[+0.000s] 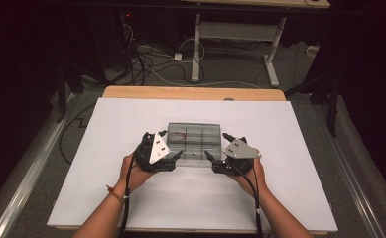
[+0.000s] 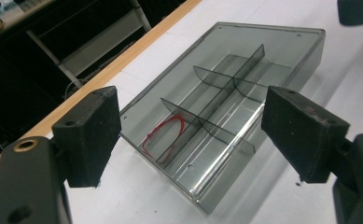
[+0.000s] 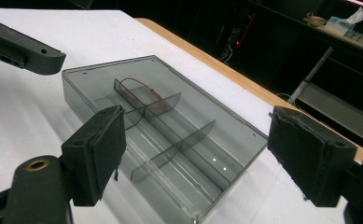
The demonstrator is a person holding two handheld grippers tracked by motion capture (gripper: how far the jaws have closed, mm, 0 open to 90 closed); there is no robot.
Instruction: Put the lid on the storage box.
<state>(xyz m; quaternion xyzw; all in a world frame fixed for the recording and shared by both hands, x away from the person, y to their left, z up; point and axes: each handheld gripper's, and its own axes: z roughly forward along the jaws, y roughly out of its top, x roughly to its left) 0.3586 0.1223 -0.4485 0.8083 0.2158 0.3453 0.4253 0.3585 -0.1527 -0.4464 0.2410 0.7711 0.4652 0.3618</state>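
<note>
With both the left hand-held gripper and right hand-held gripper released, the smoky divided organiser box lies ungrasped on the bench just ahead of them, so a fresh approach is judged necessary.

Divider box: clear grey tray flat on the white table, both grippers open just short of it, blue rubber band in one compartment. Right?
One thing is off: the rubber band is red, not blue, as the left gripper view shows. The rest holds: the divider box lies flat on the white table, and the left gripper and right gripper stand open just short of it.
</note>
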